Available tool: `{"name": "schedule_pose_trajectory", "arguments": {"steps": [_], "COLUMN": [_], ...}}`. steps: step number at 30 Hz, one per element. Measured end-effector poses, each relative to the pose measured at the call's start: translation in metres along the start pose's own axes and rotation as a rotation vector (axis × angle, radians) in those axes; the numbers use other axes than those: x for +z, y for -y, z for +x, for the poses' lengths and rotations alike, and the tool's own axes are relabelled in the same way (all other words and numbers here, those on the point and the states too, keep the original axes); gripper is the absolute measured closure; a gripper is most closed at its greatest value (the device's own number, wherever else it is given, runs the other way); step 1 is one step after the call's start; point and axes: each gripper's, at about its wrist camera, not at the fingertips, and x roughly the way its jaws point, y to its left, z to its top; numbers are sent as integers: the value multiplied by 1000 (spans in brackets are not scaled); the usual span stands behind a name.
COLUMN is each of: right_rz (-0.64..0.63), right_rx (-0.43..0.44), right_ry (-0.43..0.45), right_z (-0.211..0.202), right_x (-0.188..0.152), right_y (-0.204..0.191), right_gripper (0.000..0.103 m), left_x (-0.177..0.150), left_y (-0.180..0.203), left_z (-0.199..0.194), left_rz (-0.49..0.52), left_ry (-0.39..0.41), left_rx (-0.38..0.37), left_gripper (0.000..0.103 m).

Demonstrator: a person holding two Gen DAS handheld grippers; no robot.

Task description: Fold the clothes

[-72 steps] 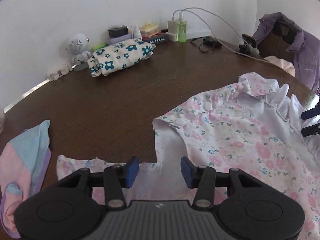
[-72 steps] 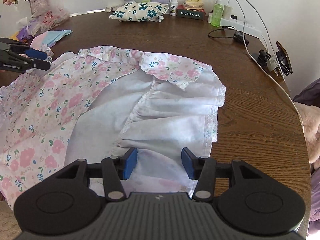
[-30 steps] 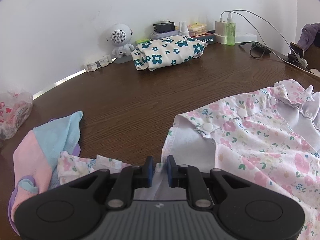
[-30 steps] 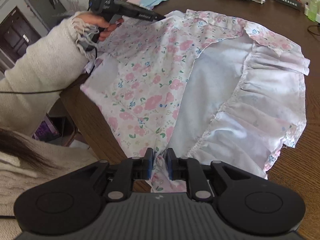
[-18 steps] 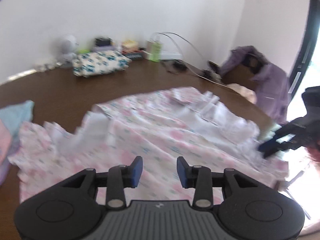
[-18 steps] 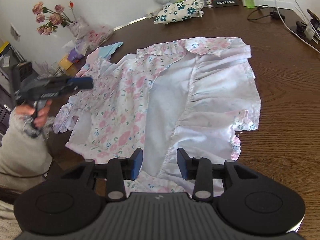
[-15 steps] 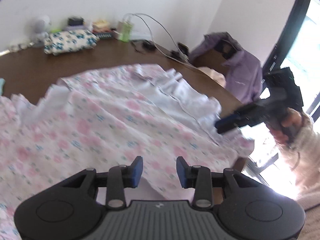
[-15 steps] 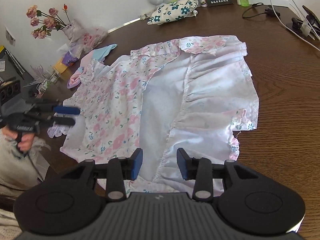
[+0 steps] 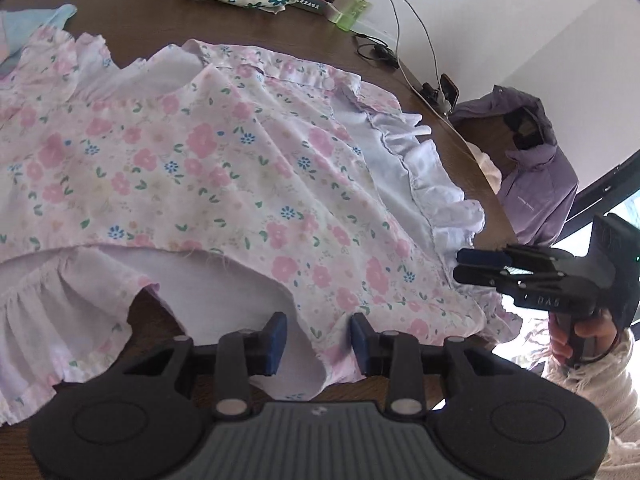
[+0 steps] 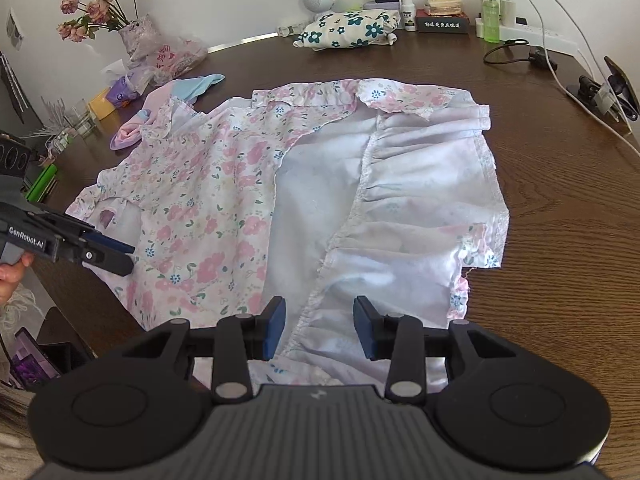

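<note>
- across the middle of both frames: pink floral garment (image 10: 208,200) lies spread on the dark wooden table (image 10: 560,208), partly turned so its pale lining and ruffled hem (image 10: 420,208) show on the right half of the right wrist frame.
- bottom centre of the left wrist frame: left gripper (image 9: 316,338) has its jaws well apart, blue pads either side of the garment's near edge, nothing clamped between them.
- bottom centre of the right wrist frame: right gripper (image 10: 320,328) is also spread wide, poised over the ruffled hem, holding nothing.
- right edge of the left wrist frame: the right gripper shows from the side (image 9: 480,266), fingers spread just beside the garment's ruffled corner; a hand (image 9: 576,340) with a cream knit sleeve grips its handle.
- left edge of the right wrist frame: the left gripper shows from the side (image 10: 120,258), tips at the garment's floral edge near the table rim.
- upper centre of the right wrist frame: folded white cloth with teal flowers (image 10: 348,28) sits by the wall, well apart from the garment.
- upper right: green bottle (image 10: 491,16), power strip (image 10: 536,38) and cables (image 10: 516,46) along the wall side.
- upper left: dried roses in a vase (image 10: 96,12), a plastic bag (image 10: 168,60), and a pink and blue cloth (image 10: 192,88) touching the garment's far corner.
- right side of the left wrist frame: purple jacket (image 9: 536,168) hangs over a chair beyond the table edge.
</note>
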Motion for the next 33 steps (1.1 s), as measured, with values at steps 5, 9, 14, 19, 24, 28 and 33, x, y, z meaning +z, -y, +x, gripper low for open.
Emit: {"name": "schedule_pose_trajectory", "arguments": {"steps": [5, 9, 14, 19, 24, 28, 33], "right_rz": [-70, -108, -127, -156, -179, -187, -167], "right_rx": [-54, -76, -72, -86, -106, -105, -94], "right_ry": [1, 3, 18, 25, 27, 29, 82], "right_z": [0, 2, 2, 3, 4, 6, -9], "right_x": [-7, -11, -14, -17, -18, -17, -17], "right_y": [-11, -17, -20, -25, -27, -26, -27], "right_gripper": [65, 65, 64, 61, 58, 54, 54], "left_x": [4, 6, 2, -6, -13, -17, -23], "left_y": [-5, -10, 0, 21, 14, 2, -7], "left_z": [-3, -6, 5, 4, -24, -29, -21], "left_rz": [-72, -102, -55, 124, 93, 35, -28], "left_ry": [14, 27, -5, 28, 76, 72, 43], "left_rx": [-27, -17, 0, 52, -29, -90, -105], "left_gripper": [70, 71, 75, 103, 103, 93, 77]}}
